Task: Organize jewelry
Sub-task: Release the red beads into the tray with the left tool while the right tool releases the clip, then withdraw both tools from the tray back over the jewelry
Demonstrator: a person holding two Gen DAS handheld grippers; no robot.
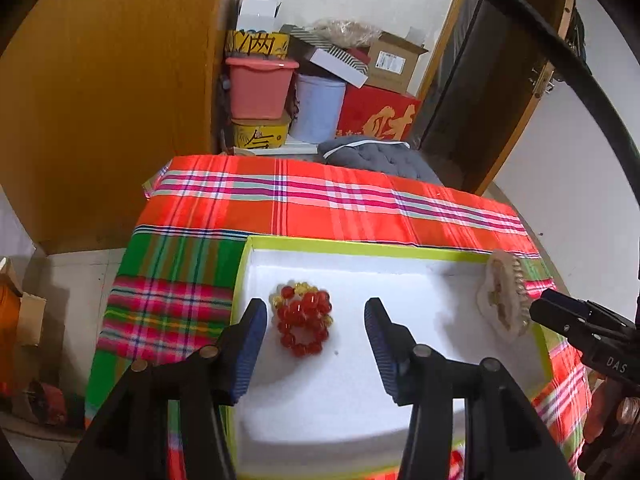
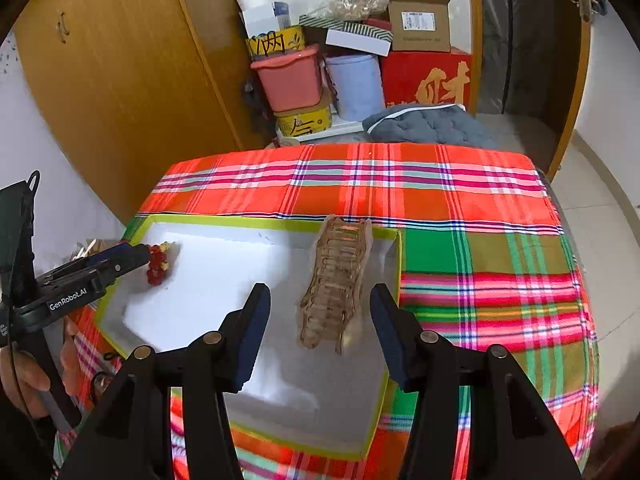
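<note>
The left tool (image 1: pixel 316 316) hung over the near-left part of a shallow white tray (image 1: pixel 360 400), its jaws spread with nothing pinched. The red and amber bead bracelets (image 1: pixel 303 321) lay in a small heap on the tray floor between the two pads, closer to the left pad (image 1: pixel 252 344) and apart from both. Bare white floor stretched to the right of the heap and toward the tray's far wall.

The right tool (image 2: pixel 320 304) stood over the right end of the same tray, jaws likewise spread and gripping nothing. A translucent brownish hair claw clip (image 2: pixel 334 284) lay lengthwise on the tray floor between its pads, touching neither; its far end reached the tray's far rim. The tray's yellow-green right rim (image 2: pixel 398 264) ran just beside the right pad (image 2: pixel 390 336), leaving little room on that side, while open floor lay to the left.

The tray sat on a tabletop under a bright plaid cloth (image 2: pixel 480 264), which was bare beyond the tray's right and far edges. Stacked boxes and tubs (image 2: pixel 352 52) stood behind the tabletop, well apart.
</note>
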